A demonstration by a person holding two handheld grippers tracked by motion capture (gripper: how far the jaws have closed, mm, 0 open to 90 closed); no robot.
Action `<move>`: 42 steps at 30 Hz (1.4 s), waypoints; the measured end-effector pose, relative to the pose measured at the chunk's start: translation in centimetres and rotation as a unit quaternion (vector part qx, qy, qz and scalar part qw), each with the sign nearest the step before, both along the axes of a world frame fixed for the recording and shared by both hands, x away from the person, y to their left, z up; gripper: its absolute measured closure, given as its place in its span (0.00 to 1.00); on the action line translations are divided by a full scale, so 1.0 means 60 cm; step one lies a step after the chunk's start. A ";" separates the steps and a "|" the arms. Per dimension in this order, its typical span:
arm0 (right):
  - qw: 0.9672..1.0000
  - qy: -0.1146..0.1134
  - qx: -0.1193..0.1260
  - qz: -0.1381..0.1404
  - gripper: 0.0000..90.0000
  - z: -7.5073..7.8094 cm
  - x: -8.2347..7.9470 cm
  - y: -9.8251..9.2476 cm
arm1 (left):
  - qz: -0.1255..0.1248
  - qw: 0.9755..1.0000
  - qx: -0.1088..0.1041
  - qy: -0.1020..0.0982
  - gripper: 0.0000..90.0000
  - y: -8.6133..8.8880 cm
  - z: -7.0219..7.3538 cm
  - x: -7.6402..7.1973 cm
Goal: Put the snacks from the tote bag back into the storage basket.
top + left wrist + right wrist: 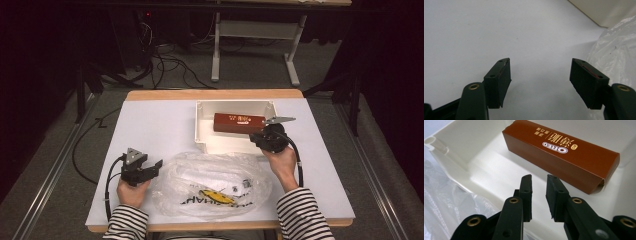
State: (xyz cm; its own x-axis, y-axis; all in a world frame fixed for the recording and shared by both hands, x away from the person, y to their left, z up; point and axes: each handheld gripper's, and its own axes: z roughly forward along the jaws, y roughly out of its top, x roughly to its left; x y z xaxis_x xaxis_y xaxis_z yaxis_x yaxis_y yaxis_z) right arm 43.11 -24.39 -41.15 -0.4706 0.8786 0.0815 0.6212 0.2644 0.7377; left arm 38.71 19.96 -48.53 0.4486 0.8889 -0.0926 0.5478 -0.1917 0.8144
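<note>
R gripper (539, 182) at bin's (200, 120) near-right corner, jaws slightly apart, nothing pinched. Oreo box (564, 155) just beyond, long axis along far wall. L gripper (540, 72) spread, empty, well apart.

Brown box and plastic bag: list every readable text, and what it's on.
"OREO": white lettering on the brown box lying in the white bin, upside down in the right gripper view.
Gold characters beside it on the box: too stylised to read.
Dark letters by a yellow mark on the plastic bag: partial and upside down, unreadable.
</note>
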 end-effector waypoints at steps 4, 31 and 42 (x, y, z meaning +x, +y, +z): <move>1.000 -0.003 0.001 0.002 0.82 0.005 -0.005 -0.003 | 0.000 1.000 0.000 0.000 0.37 0.000 0.000 0.000; 1.000 -0.025 0.015 0.005 0.78 0.016 -0.041 -0.034 | 0.000 1.000 0.000 -0.001 0.37 0.000 0.000 0.000; 0.999 -0.036 0.023 -0.002 0.75 0.023 -0.060 -0.054 | -0.001 1.000 0.000 -0.001 0.37 0.000 0.000 0.000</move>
State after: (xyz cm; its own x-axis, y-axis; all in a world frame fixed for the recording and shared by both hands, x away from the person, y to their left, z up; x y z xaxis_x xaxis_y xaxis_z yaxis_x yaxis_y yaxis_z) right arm 39.48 -27.63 -39.79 -0.4737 0.8764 0.0870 0.5667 0.2277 0.7919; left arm 38.71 19.98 -48.53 0.4500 0.8883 -0.0919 0.5460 -0.1921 0.8155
